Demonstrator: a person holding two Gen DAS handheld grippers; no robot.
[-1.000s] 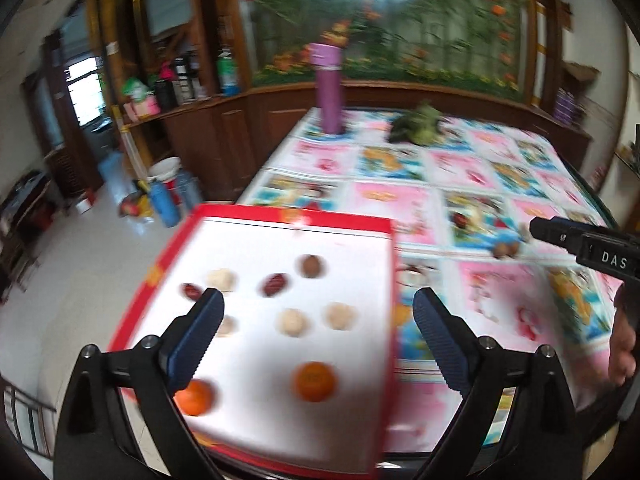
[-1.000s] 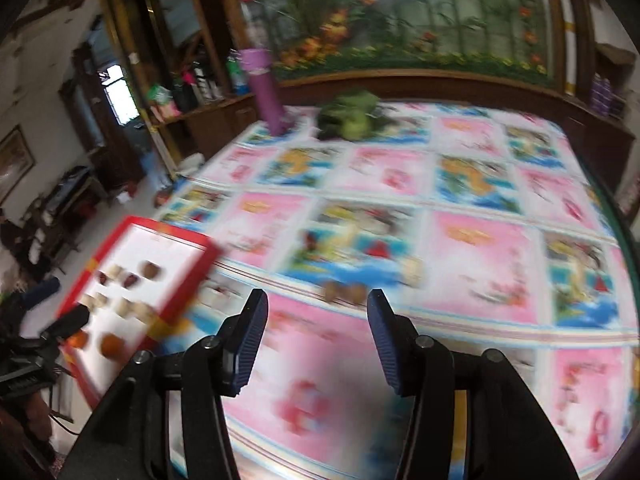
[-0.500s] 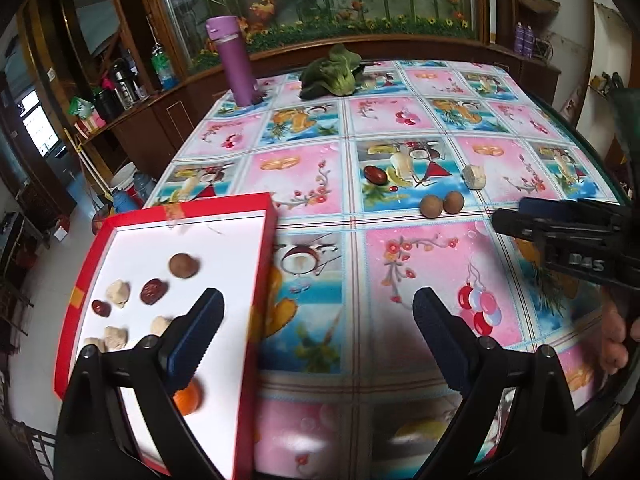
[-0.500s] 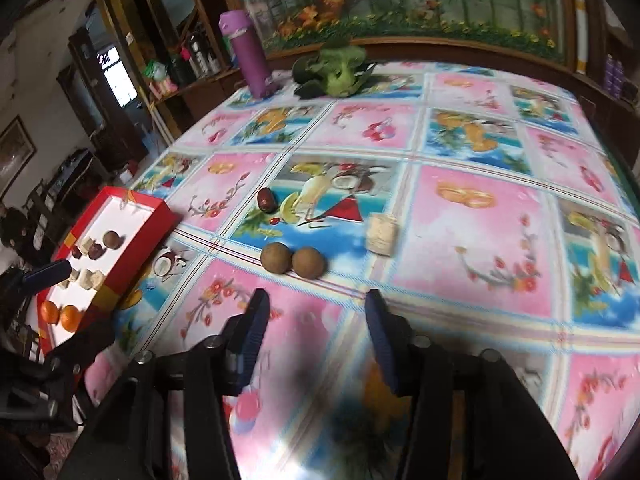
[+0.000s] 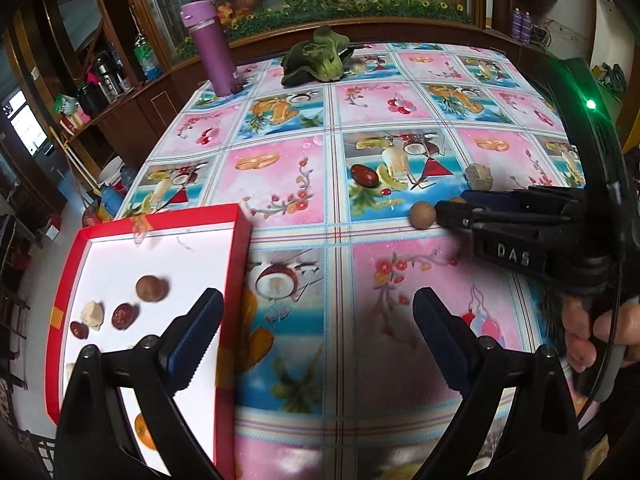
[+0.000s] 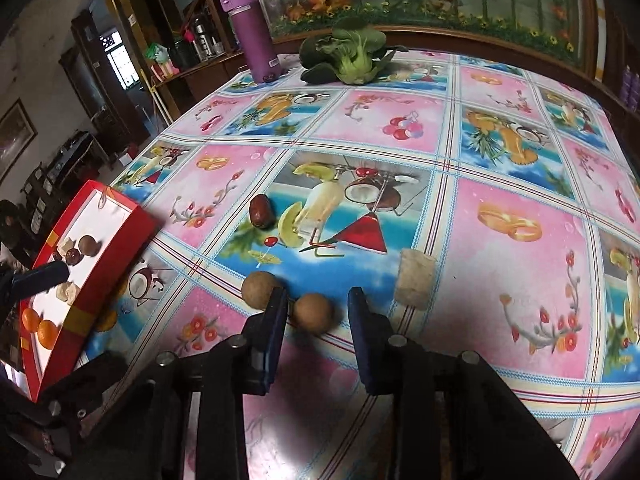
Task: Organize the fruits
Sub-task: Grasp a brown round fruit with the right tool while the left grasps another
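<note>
My right gripper (image 6: pixel 317 312) is down at the tablecloth (image 6: pixel 500 280) with a round brown fruit (image 6: pixel 314 313) lying between its two blue pads; the jaws have just been closing around it, yet a sliver of cloth shows on the right side of the fruit, so I read them as not yet clamped on it. A second round brown fruit (image 6: pixel 259 289) sits just left of the left finger, touching it or nearly so. A pale rough chunk (image 6: pixel 416 282) lies just beyond the right finger, and a dark red date (image 6: pixel 261 210) lies farther off, up and to the left. My left gripper (image 5: pixel 318 334) hangs wide apart with nothing between its fingers, over the right edge of the red tray (image 5: pixel 230 320), which holds a brown fruit, dates, pale chunks and oranges on its white floor. Compared with a second ago, the left view has swung right from the tray toward the open tablecloth, and the right gripper has come much closer to the pair of brown fruits, which were then a small blur far ahead. From the left view the right gripper's fingers cover most of the fruit between them, leaving only a brown edge. The tray's near fruits are hidden by my left finger, and its near corner is cut off.
</note>
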